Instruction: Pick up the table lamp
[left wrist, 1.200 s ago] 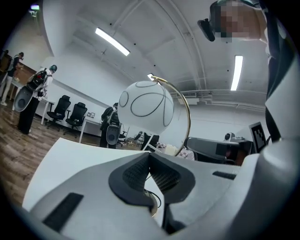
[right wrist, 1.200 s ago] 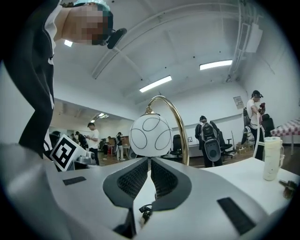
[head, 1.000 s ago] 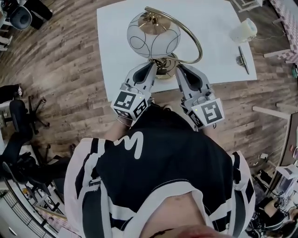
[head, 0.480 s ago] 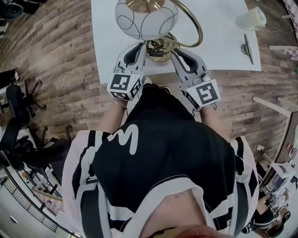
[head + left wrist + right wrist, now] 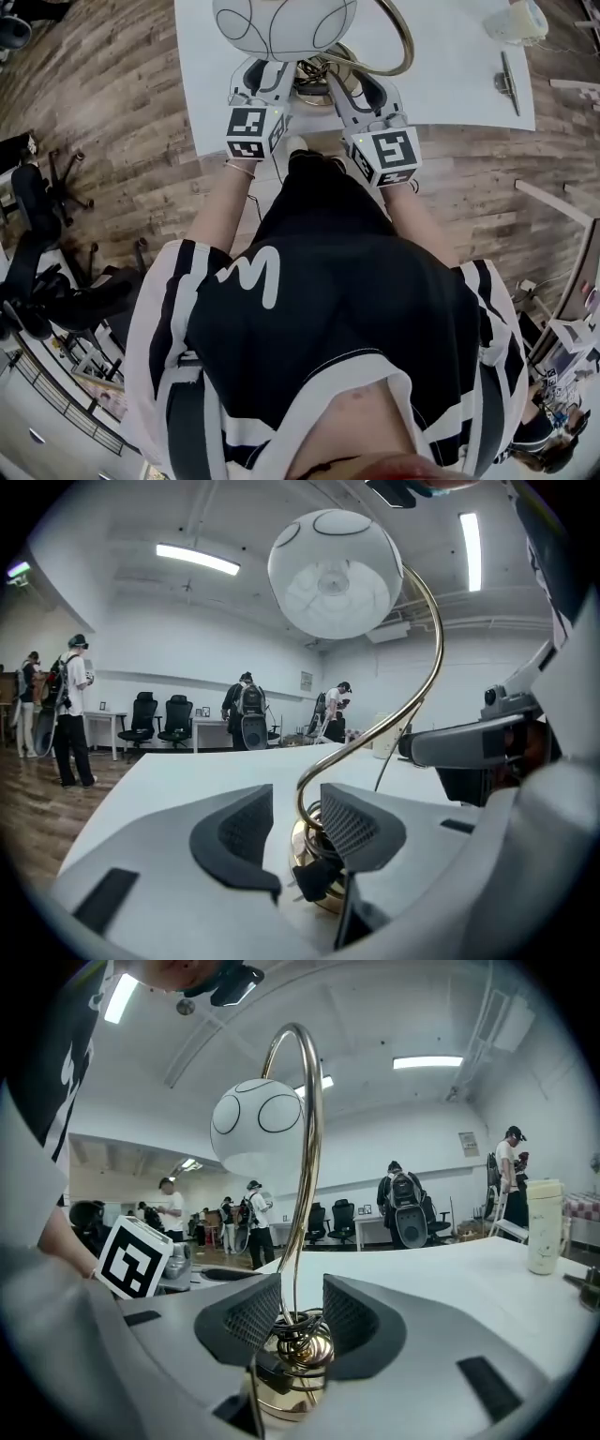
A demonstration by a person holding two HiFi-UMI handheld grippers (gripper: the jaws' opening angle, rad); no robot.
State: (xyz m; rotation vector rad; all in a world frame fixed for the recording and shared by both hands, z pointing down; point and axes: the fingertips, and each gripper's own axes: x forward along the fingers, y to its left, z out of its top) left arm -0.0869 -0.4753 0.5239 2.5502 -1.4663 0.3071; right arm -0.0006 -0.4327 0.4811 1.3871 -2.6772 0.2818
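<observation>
The table lamp stands on the white table (image 5: 441, 94): a white globe shade (image 5: 281, 23) (image 5: 333, 569) (image 5: 253, 1129) on a curved brass stem (image 5: 398, 47) (image 5: 394, 714) above a round brass base (image 5: 314, 878) (image 5: 295, 1377). My left gripper (image 5: 265, 75) (image 5: 286, 822) is at the base from the left and my right gripper (image 5: 352, 84) (image 5: 291, 1312) from the right. Both have just been opening their jaws and now stand open. The thin stem rises between each pair of pads with gaps beside it. The shade hides the fingertips in the head view.
A white cup (image 5: 516, 19) (image 5: 542, 1225) and a dark pen-like thing (image 5: 509, 82) lie at the table's right end. Office chairs (image 5: 47, 216) stand on the wooden floor to the left. People and desks (image 5: 244, 714) fill the room beyond the table.
Both grippers and the lamp have shifted toward the top of the head view and sunk to the tabletop. The jaws on both sides stand wider than before.
</observation>
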